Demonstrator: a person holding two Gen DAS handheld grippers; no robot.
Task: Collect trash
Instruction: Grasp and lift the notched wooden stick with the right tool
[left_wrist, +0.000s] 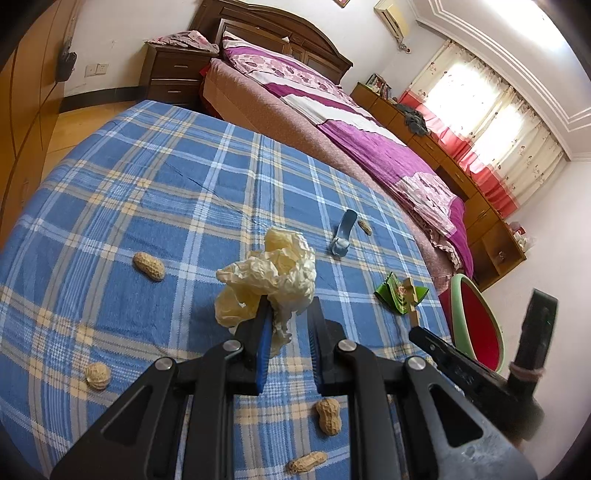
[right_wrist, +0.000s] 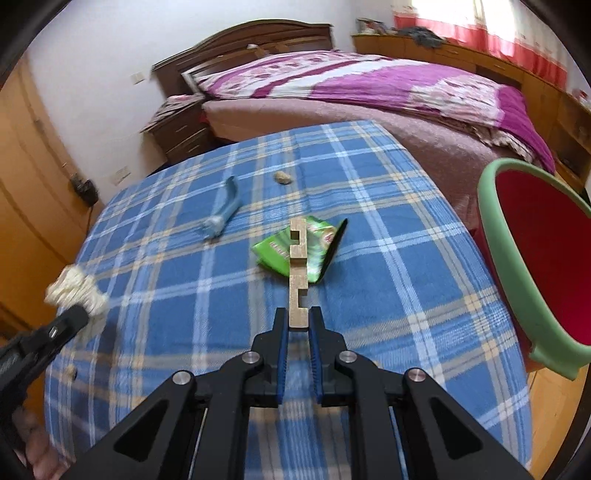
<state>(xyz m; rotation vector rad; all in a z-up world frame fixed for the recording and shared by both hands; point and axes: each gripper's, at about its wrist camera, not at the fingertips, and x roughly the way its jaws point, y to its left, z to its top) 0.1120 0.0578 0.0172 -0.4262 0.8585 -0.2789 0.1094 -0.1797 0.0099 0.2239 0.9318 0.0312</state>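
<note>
Cream crumpled tissue (left_wrist: 271, 275) pinched at the tips of the left gripper (left_wrist: 288, 308), lifted above the blue plaid cloth (left_wrist: 147, 192) | right gripper (right_wrist: 298, 318) clamped on notched wooden strip (right_wrist: 297, 269), strip jutting forward over green wrapper (right_wrist: 291, 249) | red bin (right_wrist: 543, 258) at right.

Both wrist cameras look steeply down, close over the shared checked cloth (left_wrist: 147, 177), bed (right_wrist: 369, 85) behind

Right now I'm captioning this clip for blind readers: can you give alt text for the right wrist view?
The right gripper pinches a notched wooden strip above a blue plaid tablecloth. Behind it lie a green wrapper, a blue plastic tool and a peanut. A red bin with a green rim stands at right.
</note>
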